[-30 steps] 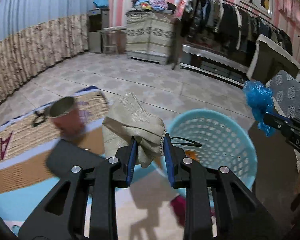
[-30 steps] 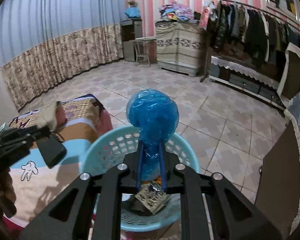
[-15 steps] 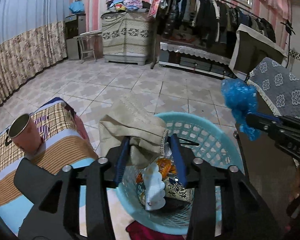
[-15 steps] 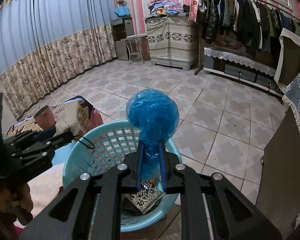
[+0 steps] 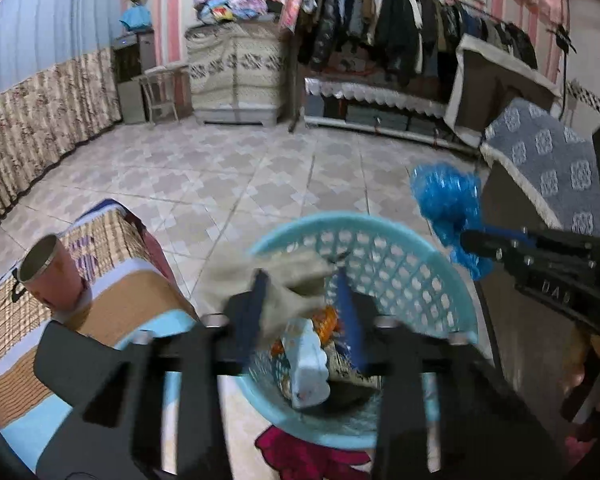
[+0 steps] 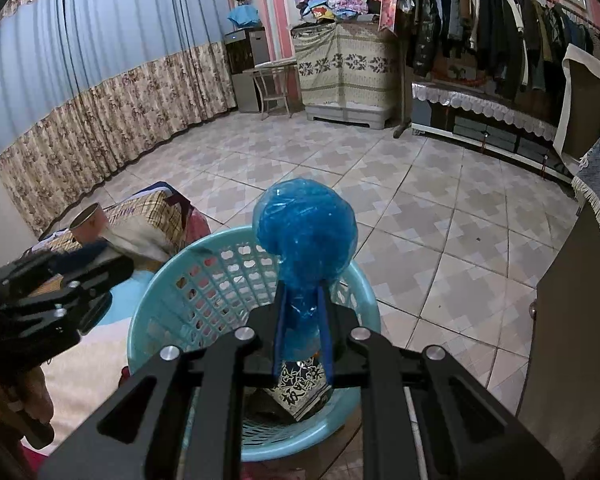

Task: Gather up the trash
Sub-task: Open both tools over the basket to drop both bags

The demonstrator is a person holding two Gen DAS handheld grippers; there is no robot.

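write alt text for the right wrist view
The right gripper holds a crumpled blue plastic bag between its fingers, above a light blue basket with trash inside. The left gripper holds beige cloth at the basket's left rim.

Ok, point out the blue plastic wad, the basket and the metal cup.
blue plastic wad [image 6: 305,224], right wrist view, its rounded top
basket [image 6: 148,320], right wrist view, left rim
metal cup [image 5: 56,280], left wrist view, its side
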